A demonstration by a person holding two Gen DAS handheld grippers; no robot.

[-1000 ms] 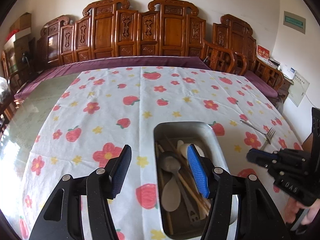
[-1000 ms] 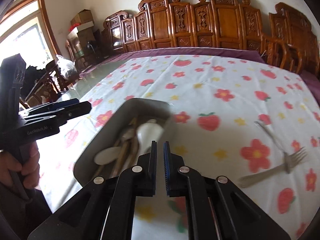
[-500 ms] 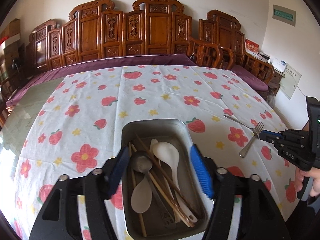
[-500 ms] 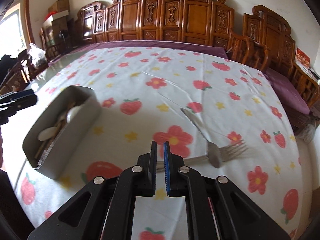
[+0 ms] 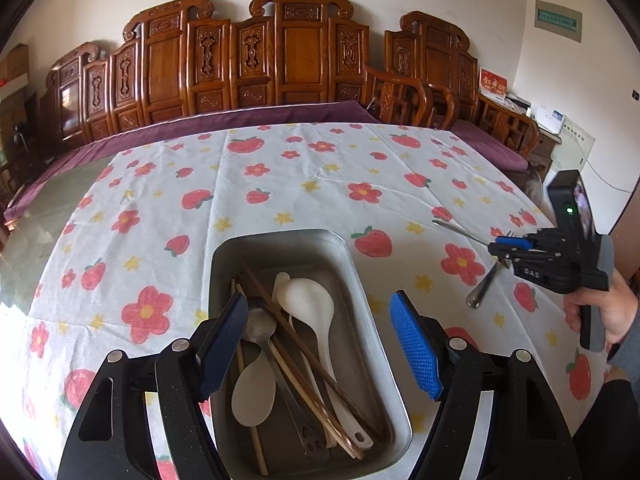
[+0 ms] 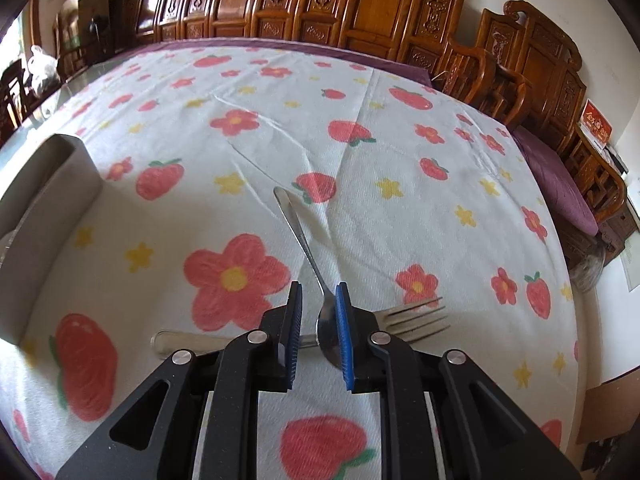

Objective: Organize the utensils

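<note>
The right claw (image 6: 318, 320), jaws just parting, straddles a spoon (image 6: 308, 256) crossing a fork (image 6: 416, 318) on the table (image 6: 400, 208). The left claw (image 5: 318, 344) hangs released above the utensil tray (image 5: 280, 240).

Each gripper (image 6: 318, 330) is matte black plastic with 2 blue ridged pads (image 6: 343, 336) and silver screws (image 6: 256, 336). The person's hand (image 5: 608, 316) wears a grey sleeve (image 5: 630, 354).

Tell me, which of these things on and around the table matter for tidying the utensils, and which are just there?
Part of the job:
metal tray with spoons and chopsticks in it
metal spoon
fork
right gripper
left gripper

Just lying about:
carved wooden chairs
red card
flowered tablecloth
</note>
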